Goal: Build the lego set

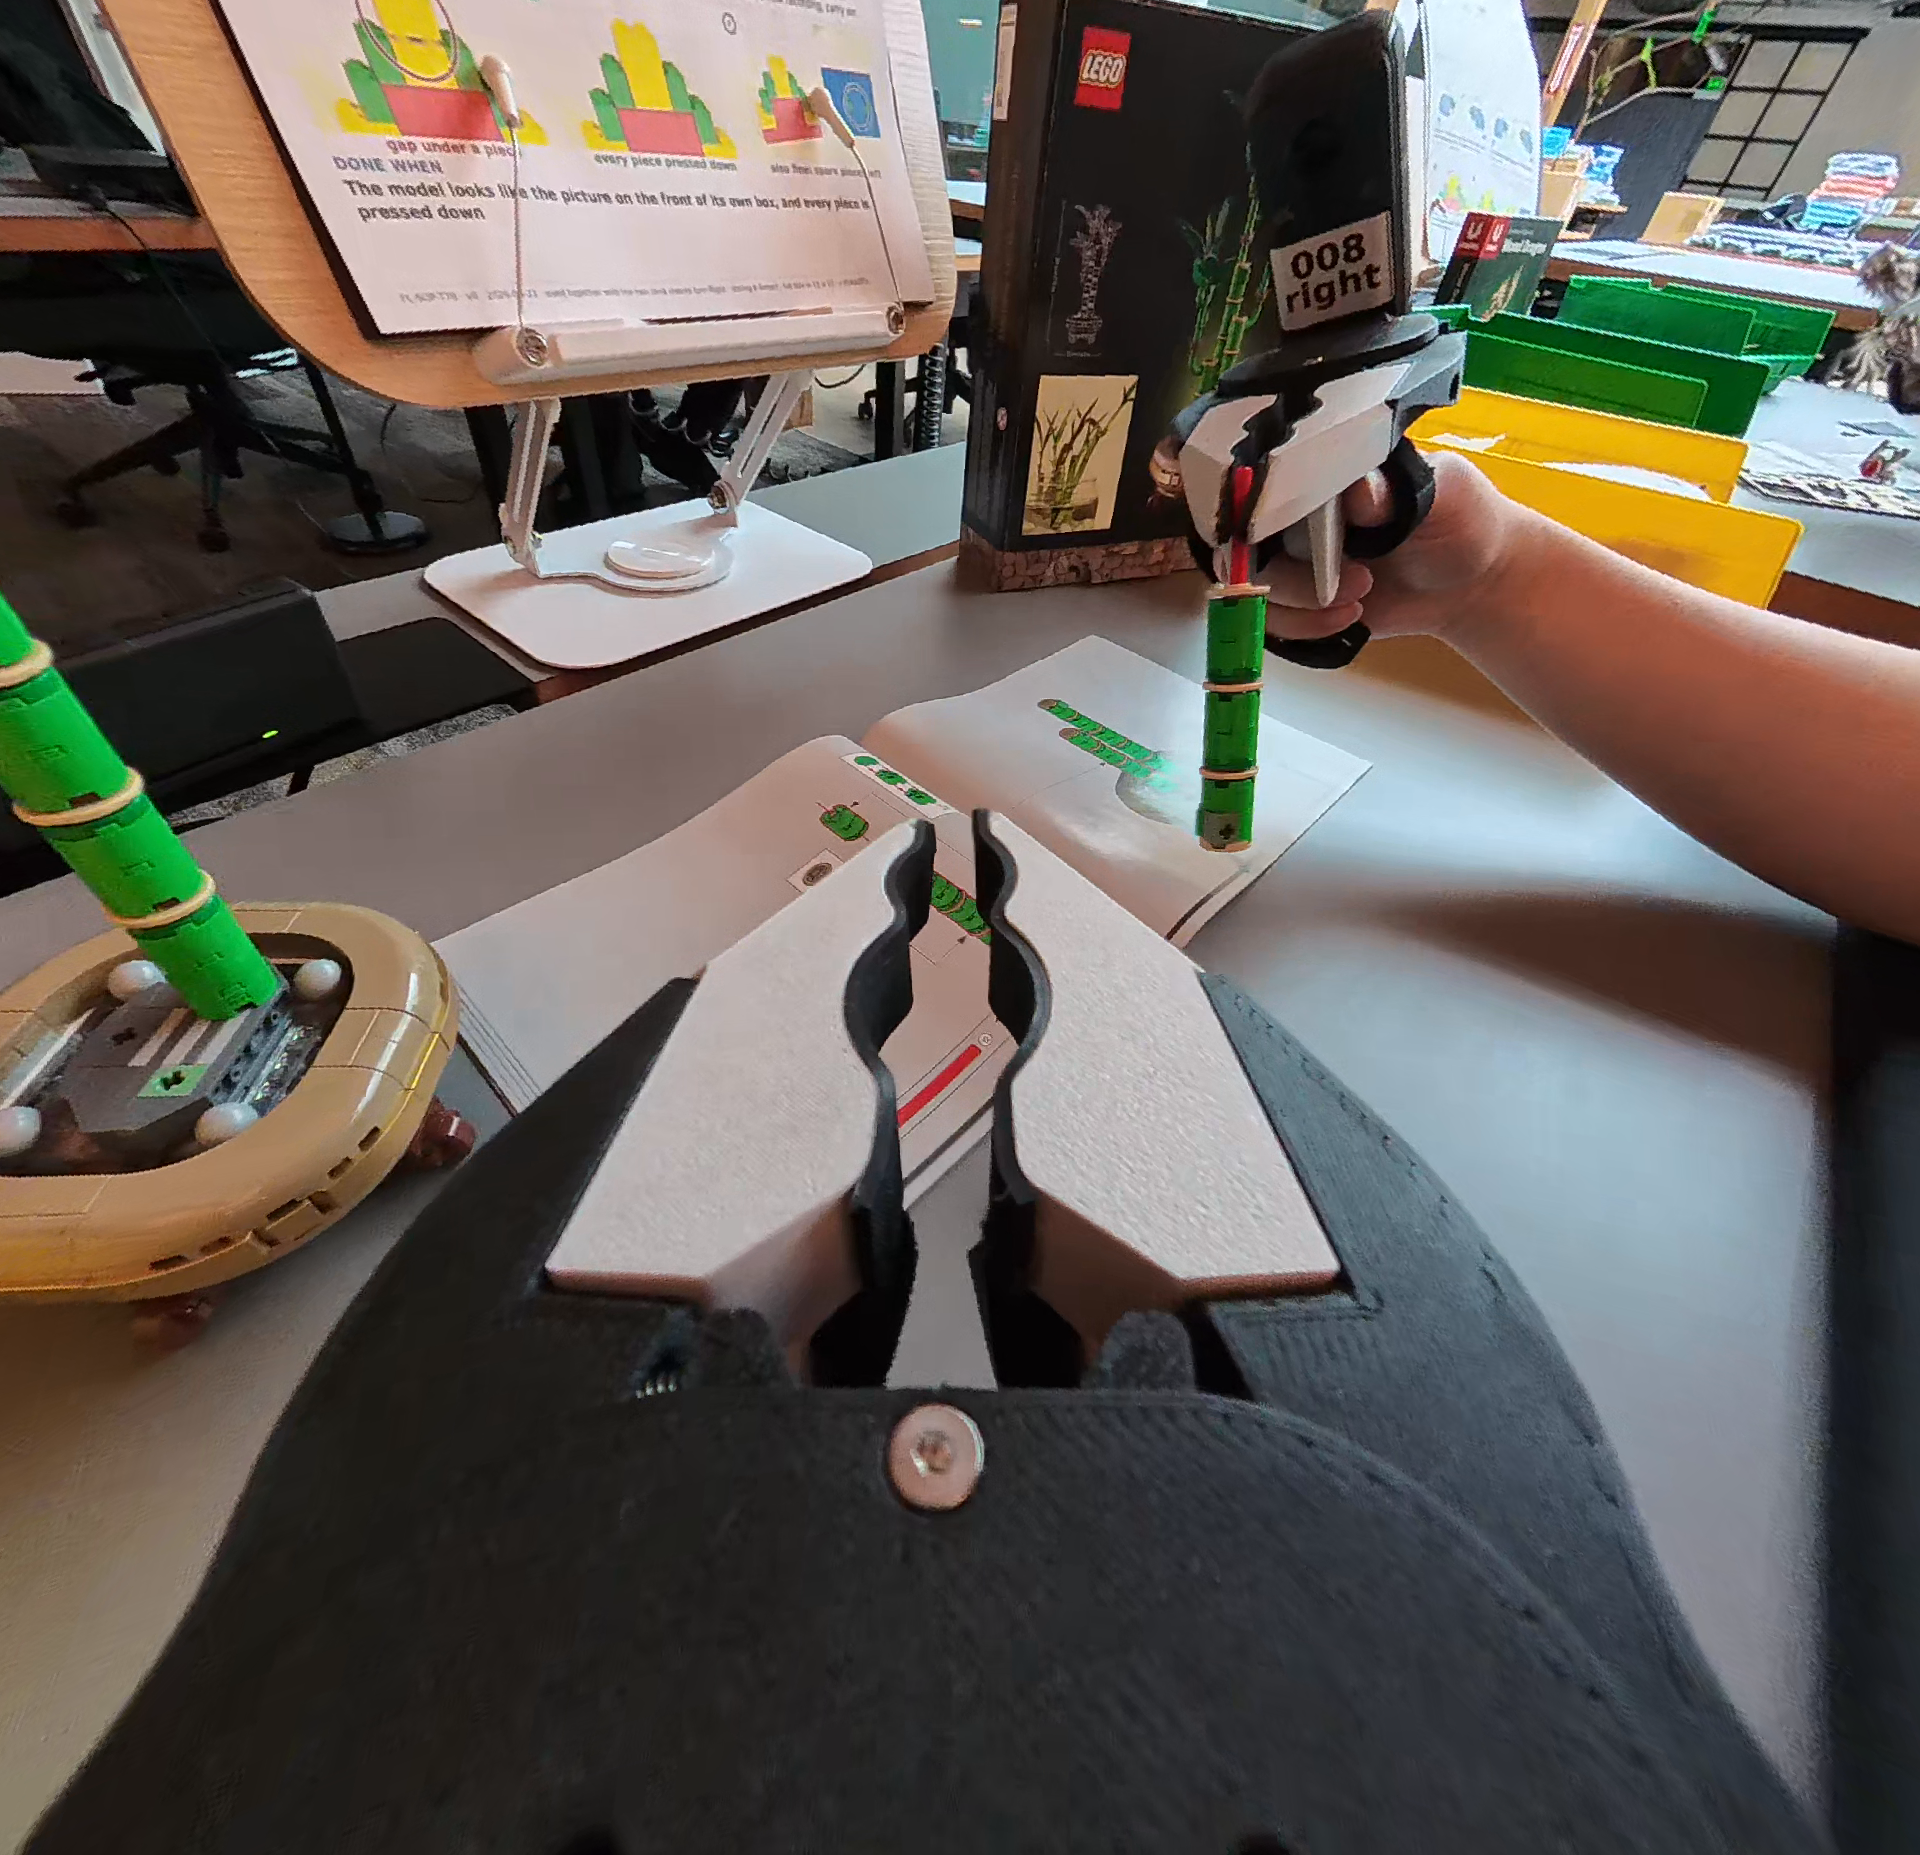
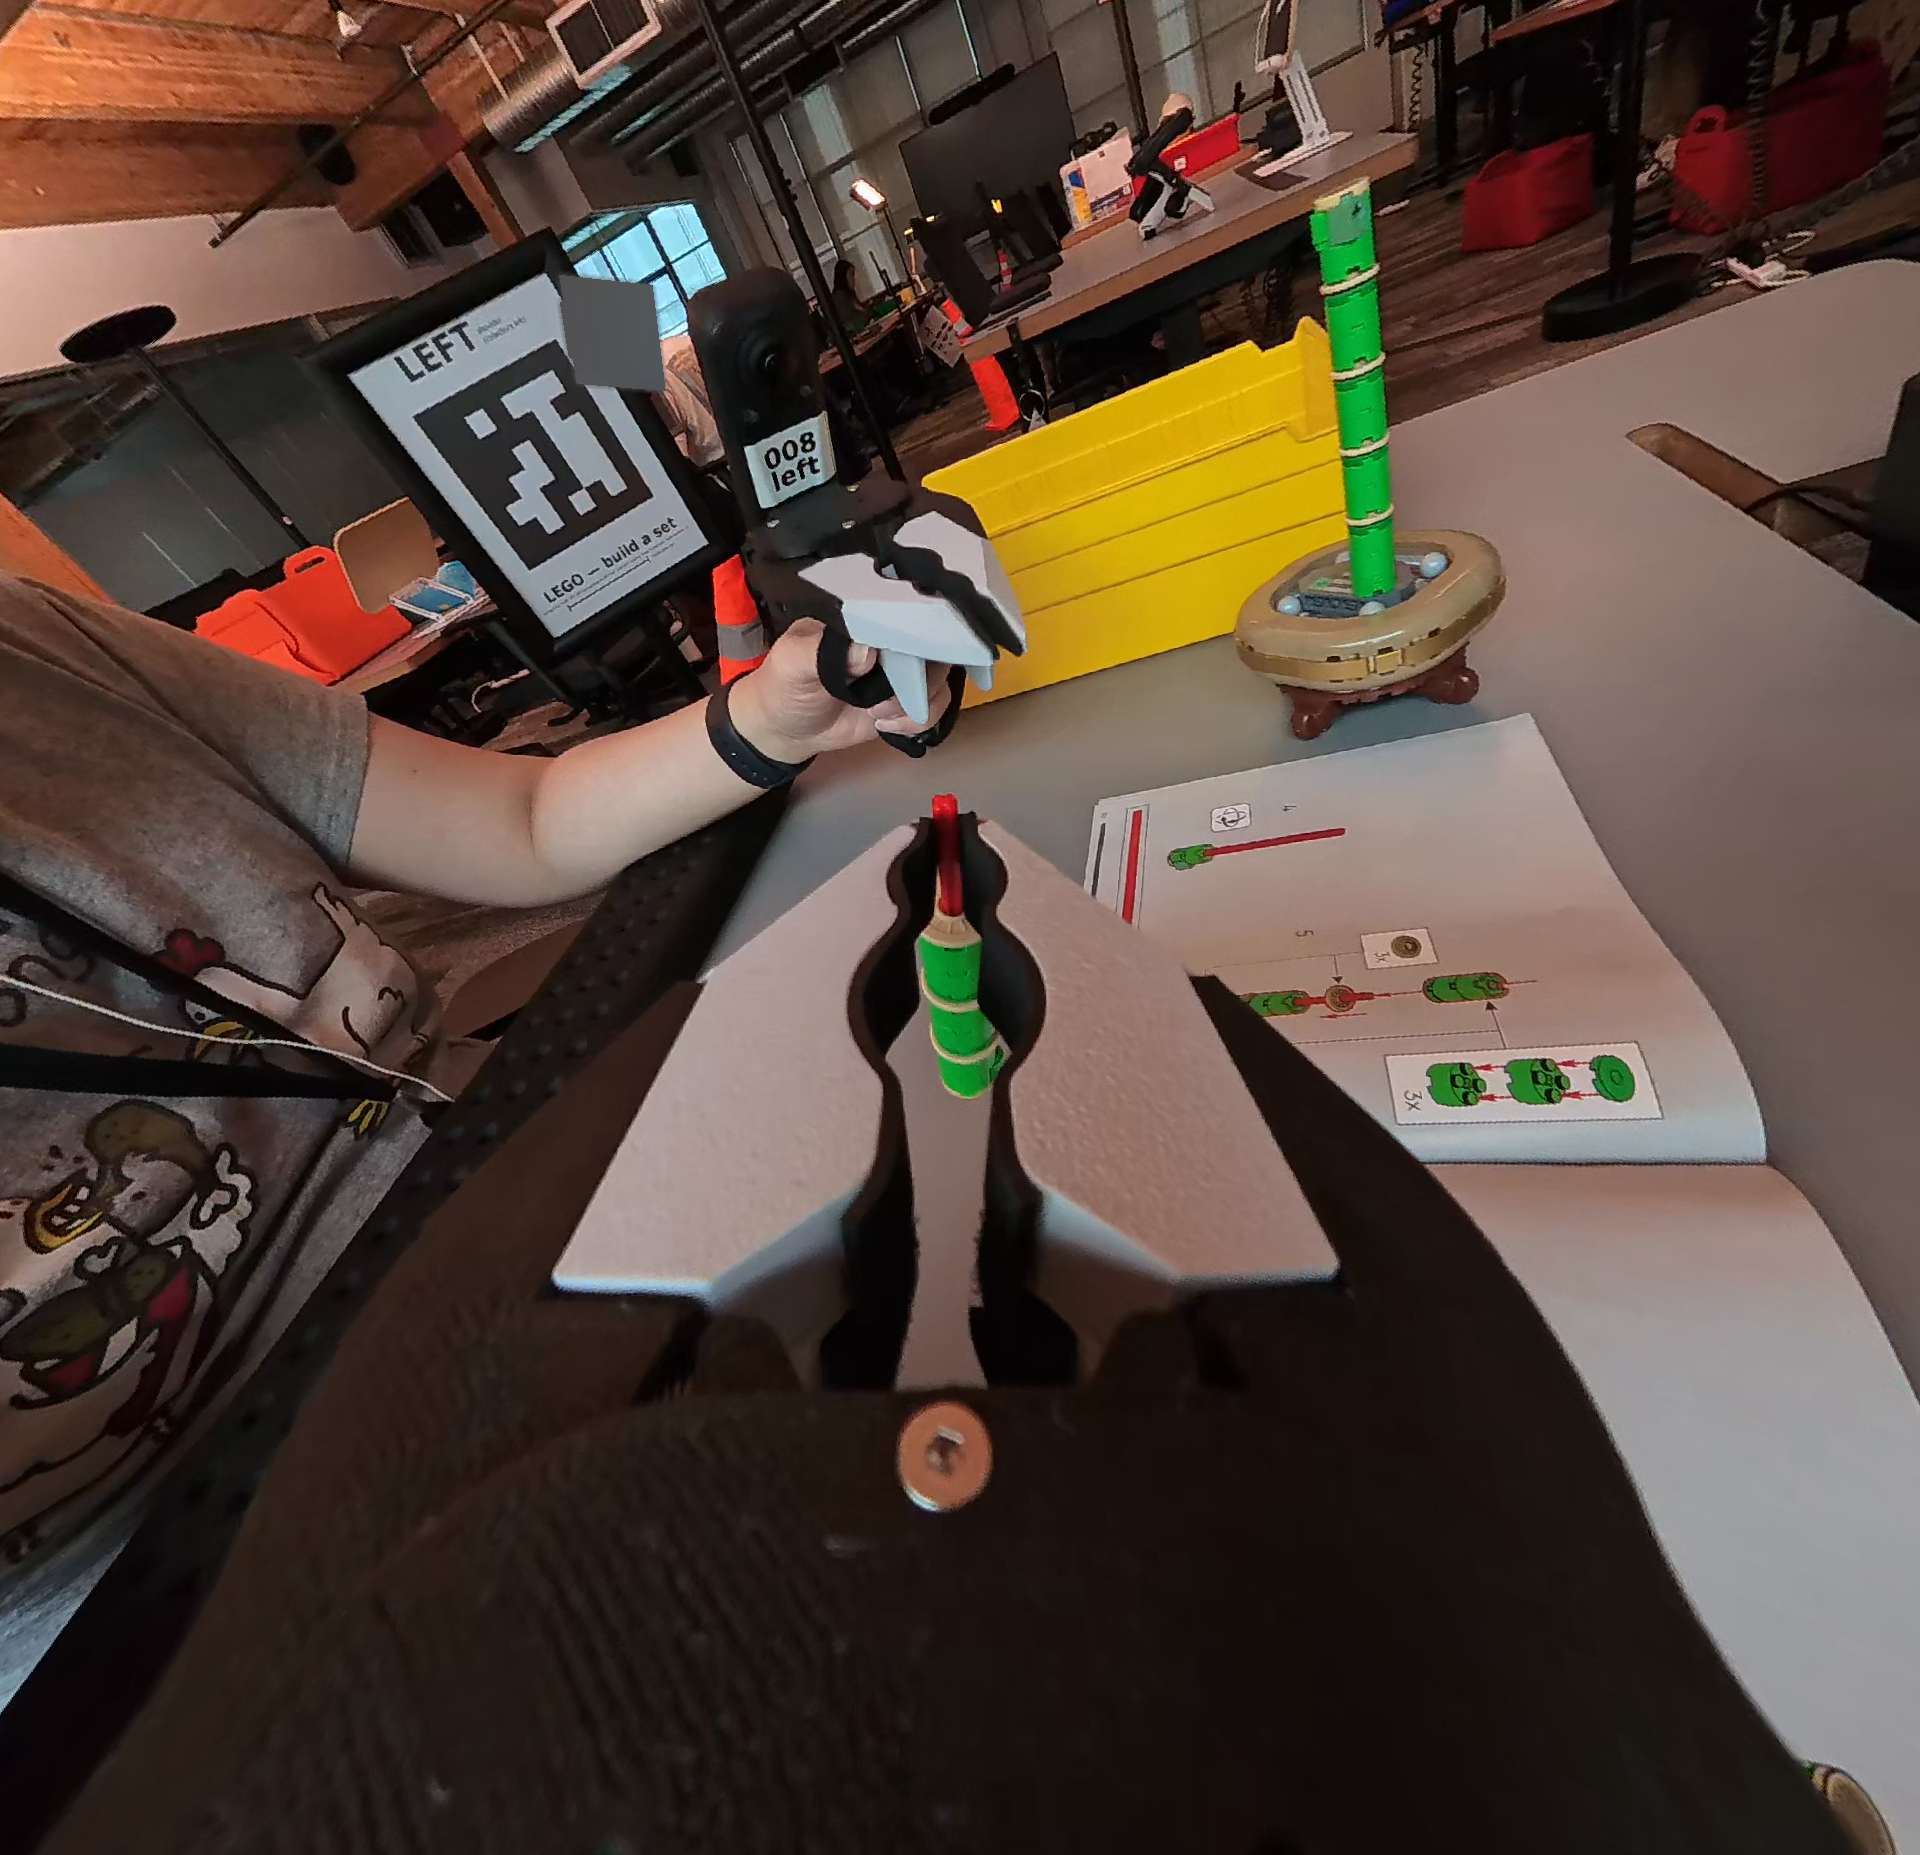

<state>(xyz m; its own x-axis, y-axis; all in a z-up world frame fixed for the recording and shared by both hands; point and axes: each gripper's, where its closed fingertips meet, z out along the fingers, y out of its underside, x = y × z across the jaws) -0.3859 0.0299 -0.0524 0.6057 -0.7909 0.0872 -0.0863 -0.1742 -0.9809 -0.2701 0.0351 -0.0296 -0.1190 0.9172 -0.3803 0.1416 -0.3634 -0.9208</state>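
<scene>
Banded green stalk point(image 1: 1231, 714) on red axle point(image 1: 1238, 517)

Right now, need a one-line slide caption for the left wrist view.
Right gripper holds a green bamboo stalk by its red axle above the open instruction booklet; left gripper empty.

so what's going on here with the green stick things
A person is building a lego bamboo model with a handheld gripper in each hand. The right gripper is shut on the red axle of a short green stalk, holding it upright over the open instruction booklet. The left gripper is slightly open and holds nothing. A taller stalk already stands in the tan base on the table.
</scene>
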